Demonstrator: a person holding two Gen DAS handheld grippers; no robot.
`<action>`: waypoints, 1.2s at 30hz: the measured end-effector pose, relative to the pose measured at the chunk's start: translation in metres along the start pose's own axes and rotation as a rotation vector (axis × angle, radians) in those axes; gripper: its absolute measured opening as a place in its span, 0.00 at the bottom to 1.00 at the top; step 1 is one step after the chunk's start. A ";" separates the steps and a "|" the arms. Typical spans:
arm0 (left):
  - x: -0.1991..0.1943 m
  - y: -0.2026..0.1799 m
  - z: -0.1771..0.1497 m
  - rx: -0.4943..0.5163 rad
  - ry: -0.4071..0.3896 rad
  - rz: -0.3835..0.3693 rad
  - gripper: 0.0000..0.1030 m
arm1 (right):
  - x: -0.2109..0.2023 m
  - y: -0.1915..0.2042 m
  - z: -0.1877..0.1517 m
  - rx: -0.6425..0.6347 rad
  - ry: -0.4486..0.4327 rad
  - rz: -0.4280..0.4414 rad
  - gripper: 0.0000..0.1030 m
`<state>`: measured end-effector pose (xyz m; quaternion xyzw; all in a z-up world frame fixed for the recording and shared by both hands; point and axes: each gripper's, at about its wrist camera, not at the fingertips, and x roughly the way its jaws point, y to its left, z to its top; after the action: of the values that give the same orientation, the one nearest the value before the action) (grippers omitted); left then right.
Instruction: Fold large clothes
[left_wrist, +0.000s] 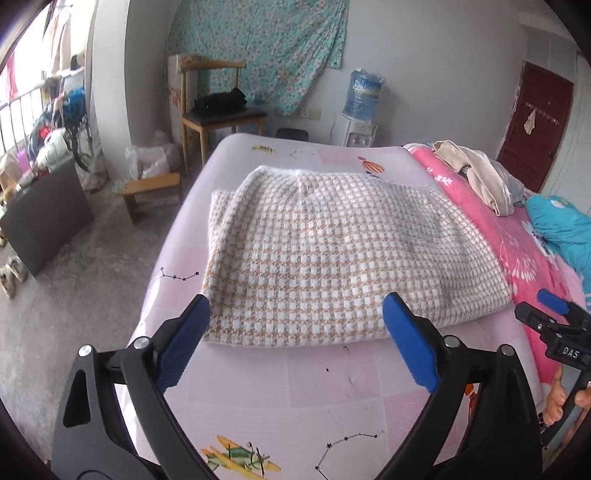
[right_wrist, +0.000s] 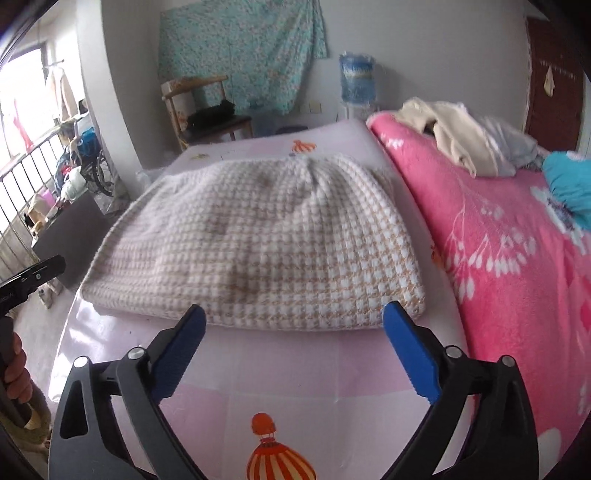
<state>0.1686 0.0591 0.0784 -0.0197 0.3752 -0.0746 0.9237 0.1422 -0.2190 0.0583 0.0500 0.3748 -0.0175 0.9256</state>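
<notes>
Two grippers, both with blue-padded fingers spread wide and nothing between them. Left gripper (left_wrist: 295, 314) hangs above the near edge of the pink bed sheet (left_wrist: 280, 384); right gripper (right_wrist: 293, 325) does likewise in its own view.

Containers: a blue water jug (left_wrist: 362, 94) sits inverted on a white dispenser (left_wrist: 356, 134) against the far wall; its fill level is hard to judge through the tinted plastic. A clear plastic bag (left_wrist: 147, 158) lies on the floor beside the wooden chair (left_wrist: 218, 110), contents not legible. A dark bundle (left_wrist: 221, 100), possibly a bag, rests on the chair seat.

Task item: a folded houndstooth garment (left_wrist: 332, 251), white and tan, lies flat on the sheet in a thick rectangular stack. Its near folded edge runs just beyond the fingertips of the left gripper, the left pad (left_wrist: 186, 339) close by the near left corner, no contact visible. From the right wrist view the same garment (right_wrist: 258, 243) lies ahead of the open fingers, its near right corner just beyond the right pad (right_wrist: 410, 354), again apart from it.

To the right of the garment a pink floral blanket (right_wrist: 509, 266) covers the rest of the bed, with a beige cloth heap (right_wrist: 447, 136) and a teal item (right_wrist: 569, 181) on top. The person's hand (left_wrist: 557, 402) grips the other handle at the left view's right edge.
</notes>
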 end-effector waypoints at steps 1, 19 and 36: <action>-0.005 -0.005 0.000 0.012 -0.007 0.009 0.91 | -0.006 0.005 0.000 -0.013 -0.017 -0.017 0.94; 0.007 -0.050 -0.006 0.030 0.084 0.181 0.92 | -0.014 0.015 0.005 0.013 0.021 -0.104 0.94; 0.042 -0.065 -0.022 0.063 0.244 0.174 0.92 | 0.031 0.026 -0.005 0.038 0.197 -0.081 0.94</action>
<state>0.1748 -0.0108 0.0396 0.0511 0.4826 -0.0080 0.8743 0.1629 -0.1930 0.0356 0.0540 0.4652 -0.0571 0.8817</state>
